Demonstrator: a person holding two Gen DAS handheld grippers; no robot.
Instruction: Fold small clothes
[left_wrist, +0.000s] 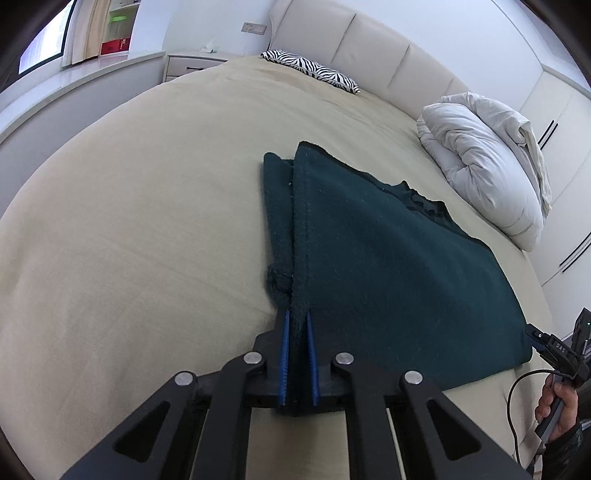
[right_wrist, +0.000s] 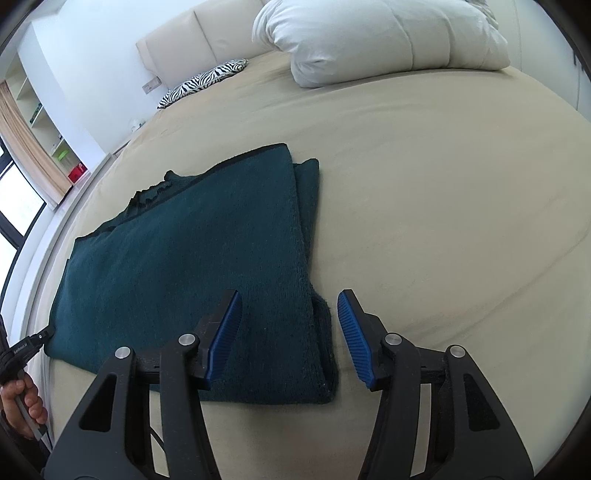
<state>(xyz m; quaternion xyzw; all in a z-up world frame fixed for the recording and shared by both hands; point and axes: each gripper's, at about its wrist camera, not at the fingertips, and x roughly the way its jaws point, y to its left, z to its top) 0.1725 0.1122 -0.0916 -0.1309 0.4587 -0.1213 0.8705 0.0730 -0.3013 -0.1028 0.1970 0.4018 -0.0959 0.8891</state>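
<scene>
A dark teal knit garment (left_wrist: 388, 266) lies folded flat on the beige bed (left_wrist: 147, 221). My left gripper (left_wrist: 297, 317) is shut on the garment's near left corner, with the knit pinched between the blue pads. In the right wrist view the garment (right_wrist: 184, 266) fills the left middle. My right gripper (right_wrist: 290, 314) is open and empty, its blue pads standing either side of the garment's near right edge, just above it. The right gripper also shows at the far right of the left wrist view (left_wrist: 554, 350).
A white folded duvet (left_wrist: 484, 170) lies at the bed's far right by the cream headboard (left_wrist: 369, 48). A zebra-print pillow (left_wrist: 314, 70) lies at the head. A nightstand (left_wrist: 192, 64) and windowsill are at the left; wardrobes are at the right.
</scene>
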